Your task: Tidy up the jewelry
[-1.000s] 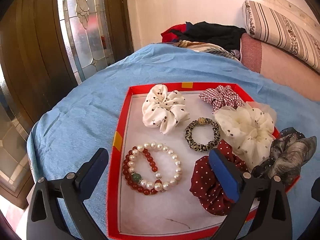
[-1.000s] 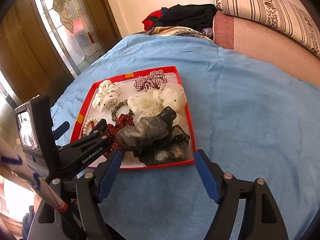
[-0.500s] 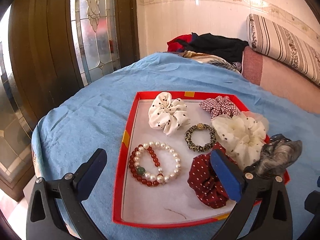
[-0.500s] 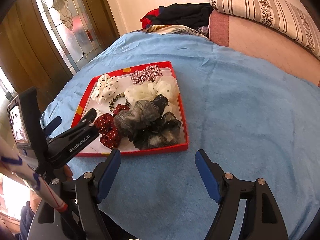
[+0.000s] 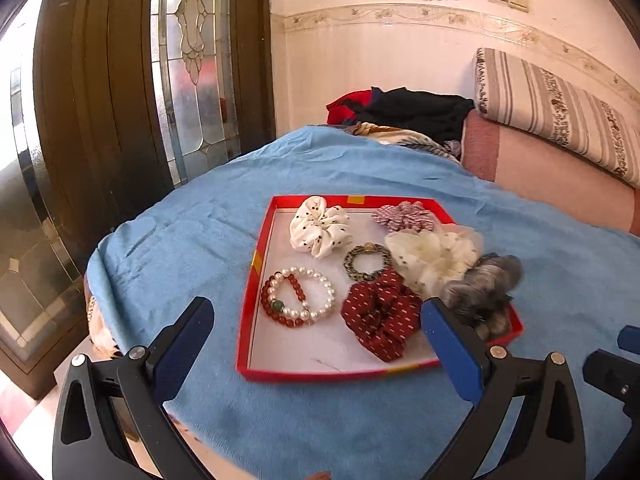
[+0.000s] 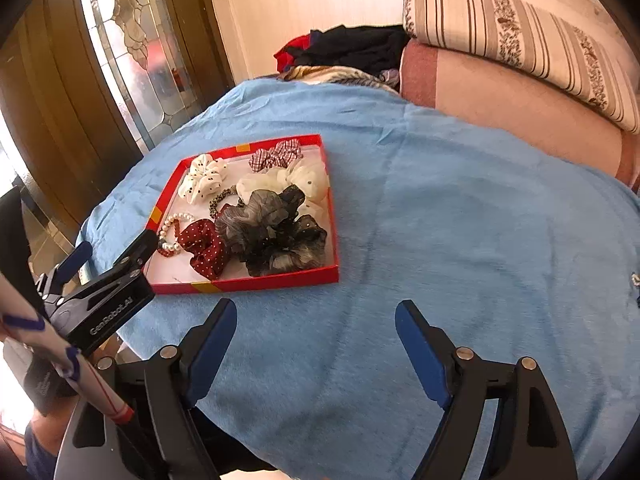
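Note:
A red tray (image 5: 250, 292) (image 6: 256, 282) lies on the blue blanket. In it are a pearl bracelet (image 5: 325, 282) and a red bead bracelet (image 5: 267, 309), a leopard hair tie (image 5: 366, 262), and several scrunchies: white dotted (image 5: 320, 226), checked (image 5: 402, 216), cream (image 5: 434, 254), dark red (image 5: 380, 314) (image 6: 204, 246), grey-black (image 5: 480, 292) (image 6: 272, 232). My left gripper (image 5: 318, 354) is open and empty, near the tray's front edge. My right gripper (image 6: 314, 354) is open and empty over bare blanket, right of and behind the tray.
The blue blanket (image 6: 460, 220) covers a bed, with its edge on the left. A wooden and stained-glass door (image 5: 120, 120) stands left. Piled clothes (image 5: 408, 114) and a striped bolster (image 5: 560, 112) on a pink cushion (image 6: 500, 92) lie beyond.
Both grippers have pulled back and up from the tray, so it looks smaller and farther. The left gripper no longer hangs over the tray. Both stay open.

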{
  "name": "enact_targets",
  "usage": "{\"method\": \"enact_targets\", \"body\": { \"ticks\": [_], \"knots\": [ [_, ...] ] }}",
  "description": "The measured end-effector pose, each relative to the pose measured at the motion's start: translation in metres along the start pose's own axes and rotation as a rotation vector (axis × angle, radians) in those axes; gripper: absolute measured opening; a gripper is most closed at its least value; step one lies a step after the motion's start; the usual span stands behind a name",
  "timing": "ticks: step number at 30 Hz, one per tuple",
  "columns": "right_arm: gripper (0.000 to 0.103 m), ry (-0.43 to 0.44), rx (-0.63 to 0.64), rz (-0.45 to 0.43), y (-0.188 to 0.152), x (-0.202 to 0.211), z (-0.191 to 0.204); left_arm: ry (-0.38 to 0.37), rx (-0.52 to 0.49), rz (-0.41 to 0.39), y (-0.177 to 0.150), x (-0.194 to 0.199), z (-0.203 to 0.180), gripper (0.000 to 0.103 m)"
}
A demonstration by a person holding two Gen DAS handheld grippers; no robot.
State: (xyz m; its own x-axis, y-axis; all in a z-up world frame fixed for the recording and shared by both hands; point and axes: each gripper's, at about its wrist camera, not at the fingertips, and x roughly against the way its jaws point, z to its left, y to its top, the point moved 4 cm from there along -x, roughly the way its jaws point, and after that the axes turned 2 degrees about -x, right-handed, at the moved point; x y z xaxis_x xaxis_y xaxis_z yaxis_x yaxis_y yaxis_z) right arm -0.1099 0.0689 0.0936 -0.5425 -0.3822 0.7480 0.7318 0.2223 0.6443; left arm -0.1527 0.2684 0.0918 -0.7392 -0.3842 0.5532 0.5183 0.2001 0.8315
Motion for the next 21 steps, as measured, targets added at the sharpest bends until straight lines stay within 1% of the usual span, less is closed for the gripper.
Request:
{"method": "enact_targets", "body": {
  "ticks": [4, 7, 11, 14, 16, 18, 21],
  "knots": [
    [0.086, -0.010, 0.024, -0.045, -0.002, 0.025, -0.003, 0.001, -0.035, -0.019, 0.007, 0.034, -0.008, 0.103],
    [0.086, -0.020, 0.044, -0.091, -0.004, 0.050, -0.005, 0.008, -0.075, -0.054, 0.015, 0.065, -0.018, 0.103],
    [0.087, -0.021, 0.055, -0.154, -0.008, 0.089, -0.007, -0.016, -0.061, -0.107, 0.024, 0.106, -0.026, 0.103],
    [0.092, -0.034, 0.072, -0.214, -0.013, 0.120, -0.004, -0.015, -0.030, -0.157, 0.026, 0.136, -0.026, 0.103],
    [0.092, -0.049, 0.084, -0.247, -0.021, 0.140, -0.002, -0.006, -0.025, -0.161, 0.025, 0.150, -0.027, 0.103],
    [0.092, -0.062, 0.082, -0.266, -0.029, 0.154, -0.001, -0.013, -0.035, -0.149, 0.022, 0.162, -0.027, 0.103],
    [0.093, -0.103, 0.081, -0.309, -0.043, 0.175, 0.002, 0.034, -0.048, -0.178, 0.015, 0.185, -0.022, 0.103]
  ]
}}
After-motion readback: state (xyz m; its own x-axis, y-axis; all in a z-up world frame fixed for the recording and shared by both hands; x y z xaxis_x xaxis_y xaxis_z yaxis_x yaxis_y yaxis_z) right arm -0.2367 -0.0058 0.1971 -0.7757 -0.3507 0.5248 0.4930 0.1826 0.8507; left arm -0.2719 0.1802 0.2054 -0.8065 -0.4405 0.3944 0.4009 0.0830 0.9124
